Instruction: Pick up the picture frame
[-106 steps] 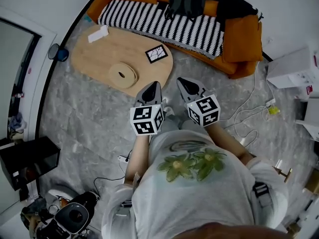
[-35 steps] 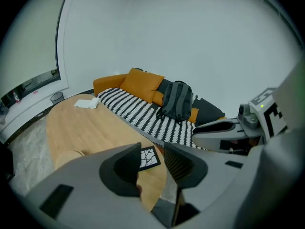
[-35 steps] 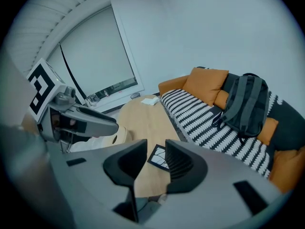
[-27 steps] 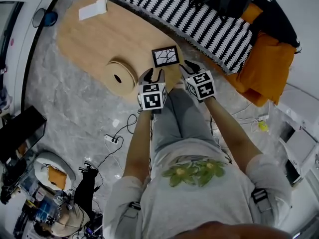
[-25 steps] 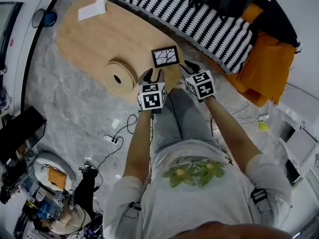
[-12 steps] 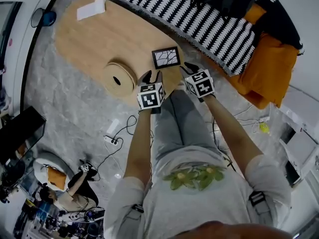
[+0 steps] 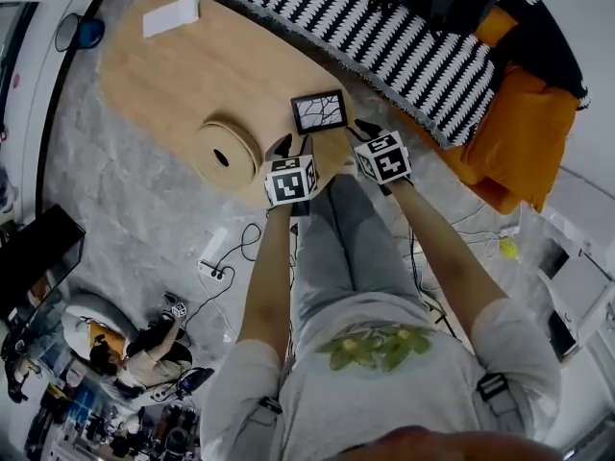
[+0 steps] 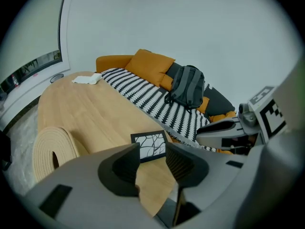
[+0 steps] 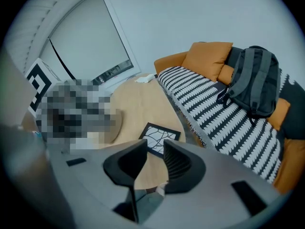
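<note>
Flat black-rimmed picture frame [image 7: 320, 111], wooden table [image 7: 173, 75]

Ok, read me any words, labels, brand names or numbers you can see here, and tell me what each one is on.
No readable words or numbers anywhere.
Left gripper and right gripper: only black-and-white square markers, no letters or digits.
Picture frame: branching line pattern, no text.
White item on the table: too small to tell if printed.
The left gripper's jaws have just been opening, gripping nothing.
</note>
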### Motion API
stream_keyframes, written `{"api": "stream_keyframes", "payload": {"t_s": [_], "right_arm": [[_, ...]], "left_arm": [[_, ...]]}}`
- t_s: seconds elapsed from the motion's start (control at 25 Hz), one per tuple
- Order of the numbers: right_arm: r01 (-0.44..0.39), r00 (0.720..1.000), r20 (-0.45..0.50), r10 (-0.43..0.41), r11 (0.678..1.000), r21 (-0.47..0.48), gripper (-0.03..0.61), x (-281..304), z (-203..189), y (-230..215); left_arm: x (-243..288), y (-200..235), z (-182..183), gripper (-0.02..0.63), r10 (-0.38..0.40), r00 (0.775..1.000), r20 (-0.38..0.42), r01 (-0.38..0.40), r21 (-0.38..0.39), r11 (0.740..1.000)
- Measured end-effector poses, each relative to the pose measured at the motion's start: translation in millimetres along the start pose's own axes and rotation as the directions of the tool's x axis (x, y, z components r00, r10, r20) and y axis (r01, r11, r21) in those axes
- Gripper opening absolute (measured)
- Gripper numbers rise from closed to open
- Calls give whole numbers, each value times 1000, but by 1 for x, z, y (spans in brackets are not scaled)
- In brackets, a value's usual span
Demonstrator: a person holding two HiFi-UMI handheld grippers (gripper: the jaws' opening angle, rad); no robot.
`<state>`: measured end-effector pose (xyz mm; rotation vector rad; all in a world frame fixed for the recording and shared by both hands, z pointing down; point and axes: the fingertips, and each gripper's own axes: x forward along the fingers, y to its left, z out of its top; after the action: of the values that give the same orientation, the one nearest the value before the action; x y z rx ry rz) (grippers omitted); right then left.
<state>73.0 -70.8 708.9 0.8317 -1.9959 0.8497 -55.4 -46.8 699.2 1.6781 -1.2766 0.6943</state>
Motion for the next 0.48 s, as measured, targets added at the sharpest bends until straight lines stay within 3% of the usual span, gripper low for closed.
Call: {"api": "stream_keyframes", "payload": {"t_s": [0.48], "right_arm": [[3,999,-45,-1,998,65,106,32,-17,-15]], "left_arm": [[36,11,-10,163,22,999,-48,-20,36,999]]}}
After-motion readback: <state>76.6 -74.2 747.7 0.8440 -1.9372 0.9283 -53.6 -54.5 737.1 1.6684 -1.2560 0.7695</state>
